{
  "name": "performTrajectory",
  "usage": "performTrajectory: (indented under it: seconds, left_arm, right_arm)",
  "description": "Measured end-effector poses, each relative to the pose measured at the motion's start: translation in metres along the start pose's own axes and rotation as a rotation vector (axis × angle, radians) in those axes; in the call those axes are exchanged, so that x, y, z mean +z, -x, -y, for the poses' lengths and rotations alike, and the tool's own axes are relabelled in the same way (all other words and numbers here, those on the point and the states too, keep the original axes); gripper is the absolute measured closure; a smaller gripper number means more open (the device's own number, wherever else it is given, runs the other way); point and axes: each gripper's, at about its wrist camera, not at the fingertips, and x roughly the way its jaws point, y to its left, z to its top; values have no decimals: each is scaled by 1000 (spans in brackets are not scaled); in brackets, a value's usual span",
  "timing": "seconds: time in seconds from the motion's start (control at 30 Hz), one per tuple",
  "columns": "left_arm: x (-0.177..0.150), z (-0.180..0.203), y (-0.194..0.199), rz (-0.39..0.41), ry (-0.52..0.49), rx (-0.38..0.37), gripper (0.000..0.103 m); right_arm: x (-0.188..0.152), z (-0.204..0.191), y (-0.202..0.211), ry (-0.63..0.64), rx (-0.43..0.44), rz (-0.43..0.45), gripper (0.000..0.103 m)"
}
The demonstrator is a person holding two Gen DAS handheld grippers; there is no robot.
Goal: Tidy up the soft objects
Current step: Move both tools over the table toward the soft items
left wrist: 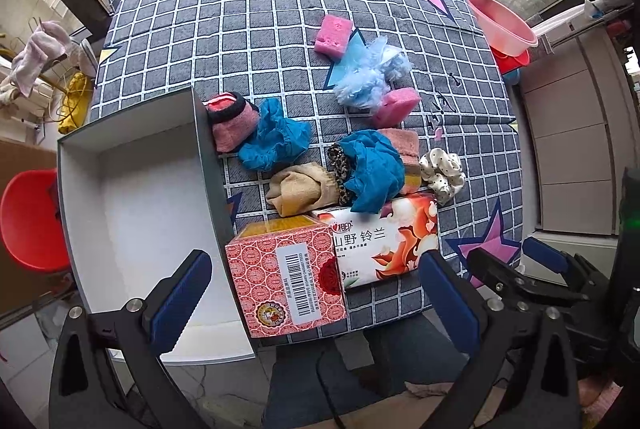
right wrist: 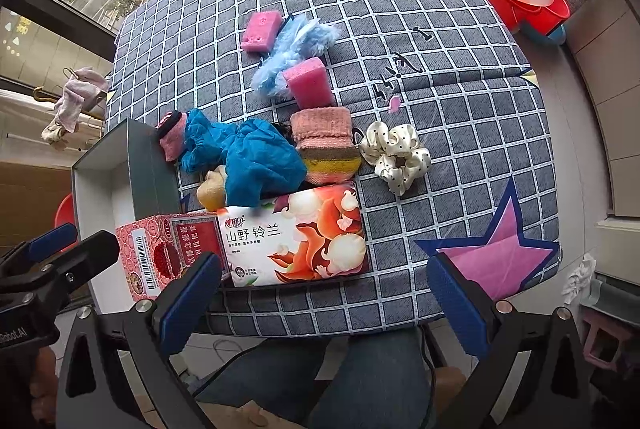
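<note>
- You are holding the left gripper (left wrist: 316, 293) low at the table's near edge, its blue-padded fingers spread wide and gripping nothing, the red patterned carton (left wrist: 286, 279) standing just ahead between them.
- You are keeping the right gripper (right wrist: 324, 303) alongside at the same edge, its fingers likewise spread and carrying nothing, with the floral tissue pack (right wrist: 296, 235) lying just beyond its left fingertip.
- The open grey box (left wrist: 132, 213) is sitting at 9 o'clock in the left wrist view, its white interior showing no contents, touching the carton's side.
- The soft things are lying heaped at centre on the checked tablecloth (left wrist: 248, 29): two crumpled blue cloths (left wrist: 276, 137), a tan sock (left wrist: 298, 187), a leopard-print scrunchie (left wrist: 340, 165) and a pink knitted cuff (left wrist: 230, 125) leaning on the box wall.
- Toward 1 o'clock, a pale blue fluffy bundle (right wrist: 296, 49) is resting between two pink sponges (right wrist: 310, 81), one touching it, one just beyond.
- A polka-dot satin scrunchie (right wrist: 396, 153) is lying apart at 3 o'clock of the heap, just beside a striped knitted piece (right wrist: 324, 145).
- All of it is probably light and limp; the satin is likely slipping under pads, so you are best pinching a gathered fold deep, while the sponges should be squeezing in, wanting a grip across their flat sides.
</note>
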Motion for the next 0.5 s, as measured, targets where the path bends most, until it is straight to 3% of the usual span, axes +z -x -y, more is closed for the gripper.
performTrajectory:
  seconds: [0.5]
  left_arm:
    - [12,-17,-14,-54,79,13,0]
  right_arm:
    - [-1,0,-8,-13,1,-26,0]
